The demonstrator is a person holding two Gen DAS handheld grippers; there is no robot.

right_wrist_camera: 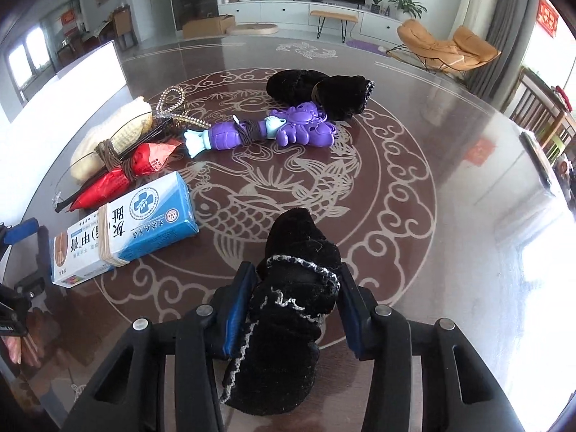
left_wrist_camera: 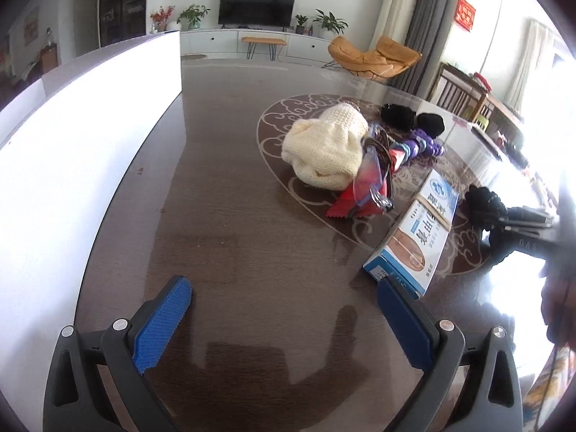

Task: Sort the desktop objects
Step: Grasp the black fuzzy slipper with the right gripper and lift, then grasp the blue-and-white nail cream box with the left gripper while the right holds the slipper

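Observation:
My right gripper (right_wrist_camera: 297, 272) is shut on a fuzzy black sock (right_wrist_camera: 288, 324) with white stitching, which sticks out past the blue pads over the table. In the left wrist view this sock (left_wrist_camera: 482, 205) shows at the right. My left gripper (left_wrist_camera: 284, 288) is open, with bare table between its fingers and the blue-and-white box (left_wrist_camera: 417, 237) beside its right finger. On the patterned table lie the box (right_wrist_camera: 126, 226), a red packet (right_wrist_camera: 122, 176), a cream knitted hat (right_wrist_camera: 111, 136), a purple toy (right_wrist_camera: 280, 131) and more black socks (right_wrist_camera: 316, 90).
A white panel (left_wrist_camera: 90, 144) runs along the table's left edge. A bead string (right_wrist_camera: 172, 104) lies by the hat. The glass table top (right_wrist_camera: 450, 180) ends at the right, near wooden chairs (right_wrist_camera: 540, 115). A hand (right_wrist_camera: 14, 345) shows at the lower left.

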